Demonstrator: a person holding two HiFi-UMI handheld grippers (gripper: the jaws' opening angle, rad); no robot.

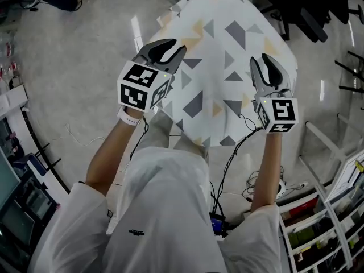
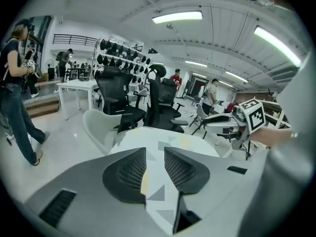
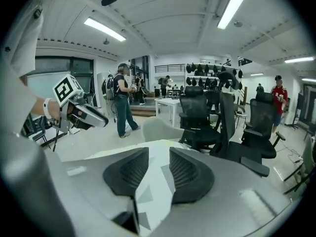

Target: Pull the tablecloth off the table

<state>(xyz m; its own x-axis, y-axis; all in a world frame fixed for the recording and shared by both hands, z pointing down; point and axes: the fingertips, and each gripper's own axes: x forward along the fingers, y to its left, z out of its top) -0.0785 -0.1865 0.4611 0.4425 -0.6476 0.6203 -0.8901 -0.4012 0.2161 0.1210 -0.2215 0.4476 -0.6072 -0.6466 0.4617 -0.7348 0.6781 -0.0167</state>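
Observation:
A white tablecloth (image 1: 222,67) printed with grey and yellow triangles covers a small round table in front of me. My left gripper (image 1: 170,45) is over the cloth's near left edge and my right gripper (image 1: 264,58) over its near right edge. In the left gripper view the left gripper (image 2: 154,154) has its jaws apart, and a strip of cloth (image 2: 168,142) shows in the gap without the pads pressing on it. The right gripper (image 3: 158,157) looks the same, with cloth (image 3: 153,191) in its gap. The table itself is hidden under the cloth.
Black office chairs (image 1: 307,10) stand beyond the table, and a white chair (image 2: 98,127) is at its far side. A person (image 2: 15,83) stands off to the left. Cables (image 1: 227,169) trail on the floor near my legs. Shelving (image 1: 330,209) stands at the right.

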